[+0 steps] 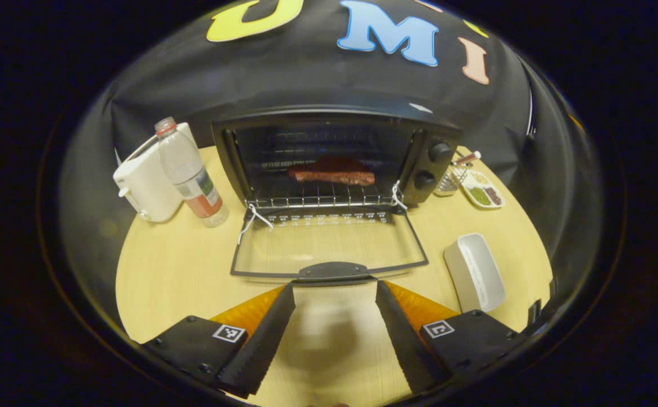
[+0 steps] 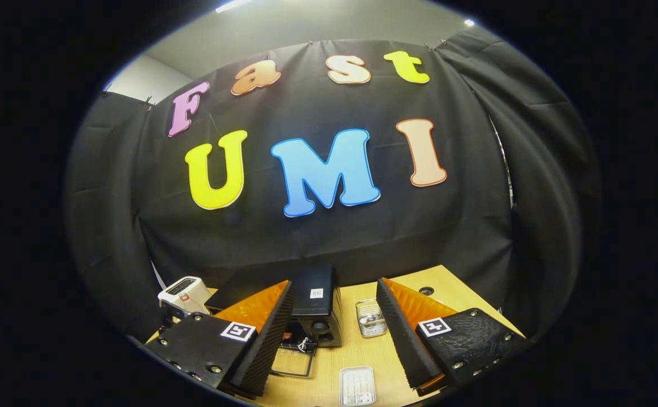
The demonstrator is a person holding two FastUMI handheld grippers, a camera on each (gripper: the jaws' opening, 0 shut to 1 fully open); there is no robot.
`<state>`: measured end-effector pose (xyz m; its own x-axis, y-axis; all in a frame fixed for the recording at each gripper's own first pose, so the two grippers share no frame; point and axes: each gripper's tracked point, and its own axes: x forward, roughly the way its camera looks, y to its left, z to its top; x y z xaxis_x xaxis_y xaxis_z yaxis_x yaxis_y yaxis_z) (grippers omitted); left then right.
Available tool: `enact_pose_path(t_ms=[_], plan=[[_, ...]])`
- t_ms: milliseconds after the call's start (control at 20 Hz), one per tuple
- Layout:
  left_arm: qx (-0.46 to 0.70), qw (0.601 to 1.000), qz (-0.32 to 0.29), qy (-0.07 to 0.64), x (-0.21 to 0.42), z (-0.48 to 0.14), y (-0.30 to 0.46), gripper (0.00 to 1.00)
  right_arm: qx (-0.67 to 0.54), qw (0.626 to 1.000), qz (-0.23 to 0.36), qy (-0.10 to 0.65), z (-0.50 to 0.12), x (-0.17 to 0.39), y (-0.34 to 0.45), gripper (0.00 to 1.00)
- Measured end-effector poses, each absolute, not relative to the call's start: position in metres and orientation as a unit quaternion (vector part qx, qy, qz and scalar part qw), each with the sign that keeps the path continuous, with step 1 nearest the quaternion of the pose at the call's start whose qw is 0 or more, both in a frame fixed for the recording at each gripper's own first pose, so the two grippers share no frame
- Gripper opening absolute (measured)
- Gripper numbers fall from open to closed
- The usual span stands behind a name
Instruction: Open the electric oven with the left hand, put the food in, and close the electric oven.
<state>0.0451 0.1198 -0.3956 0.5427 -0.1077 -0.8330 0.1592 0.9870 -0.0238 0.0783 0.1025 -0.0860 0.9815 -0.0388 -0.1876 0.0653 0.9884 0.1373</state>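
Pale wood makes up the round surface (image 1: 165, 271) that carries everything. At its back stands the electric oven (image 1: 334, 158), dark-cased, with two knobs (image 1: 439, 151) on its right side. Its glass door (image 1: 329, 246) is folded fully down and lies flat on the surface, handle (image 1: 333, 271) toward the camera. The food (image 1: 333, 171), a reddish slab, lies on the wire rack (image 1: 317, 200) inside the oven. To the oven's left stands a white toaster (image 1: 145, 183) with a clear plastic bottle (image 1: 189, 172) just in front of it. To the right lie a white rectangular tray (image 1: 474, 272), and farther back a small dish of seeds (image 1: 483, 190) beside a wire basket (image 1: 450, 181).

The left gripper (image 1: 334, 291) is spread wide with nothing between its fingers, its tips just short of the door handle. In the right gripper view, the right gripper (image 2: 334, 288) is held high above the surface, likewise wide apart and empty.
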Motion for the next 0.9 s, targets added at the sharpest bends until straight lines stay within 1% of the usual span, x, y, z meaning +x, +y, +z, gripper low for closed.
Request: enact_pose_path(t_ms=[50, 100, 150, 200, 250, 300, 400, 450, 500, 900], plan=[[0.034, 0.873, -0.076, 0.481, 0.045, -0.404, 0.121, 1.0, 0.072, 0.992, -0.029, 0.096, -0.088, 0.078, 0.102, 0.89], [0.036, 0.865, -0.073, 0.495, 0.045, -0.414, 0.121, 0.98, 0.072, 0.992, -0.031, 0.1, -0.091, 0.079, 0.101, 0.89], [0.034, 0.858, -0.072, 0.507, 0.042, -0.422, 0.121, 0.98, 0.074, 0.991, -0.034, 0.103, -0.093, 0.079, 0.099, 0.89], [0.033, 0.853, -0.073, 0.516, 0.041, -0.427, 0.121, 1.0, 0.076, 0.991, -0.037, 0.104, -0.093, 0.078, 0.097, 0.89], [0.034, 0.848, -0.073, 0.525, 0.041, -0.434, 0.122, 0.98, 0.078, 0.991, -0.041, 0.106, -0.093, 0.078, 0.095, 0.89], [0.035, 0.843, -0.073, 0.531, 0.043, -0.439, 0.122, 0.98, 0.078, 0.99, -0.044, 0.107, -0.094, 0.079, 0.093, 0.89], [0.029, 0.837, -0.073, 0.541, 0.047, -0.447, 0.122, 0.98, 0.079, 0.99, -0.05, 0.107, -0.096, 0.079, 0.09, 0.89], [0.025, 0.834, -0.072, 0.547, 0.047, -0.452, 0.121, 1.0, 0.08, 0.989, -0.052, 0.109, -0.097, 0.079, 0.089, 0.89], [0.022, 0.829, -0.071, 0.555, 0.047, -0.456, 0.121, 0.98, 0.08, 0.989, -0.052, 0.11, -0.098, 0.08, 0.089, 0.89], [0.035, 0.813, -0.065, 0.577, 0.056, -0.472, 0.124, 0.98, 0.085, 0.988, -0.058, 0.115, -0.102, 0.074, 0.089, 0.89]])
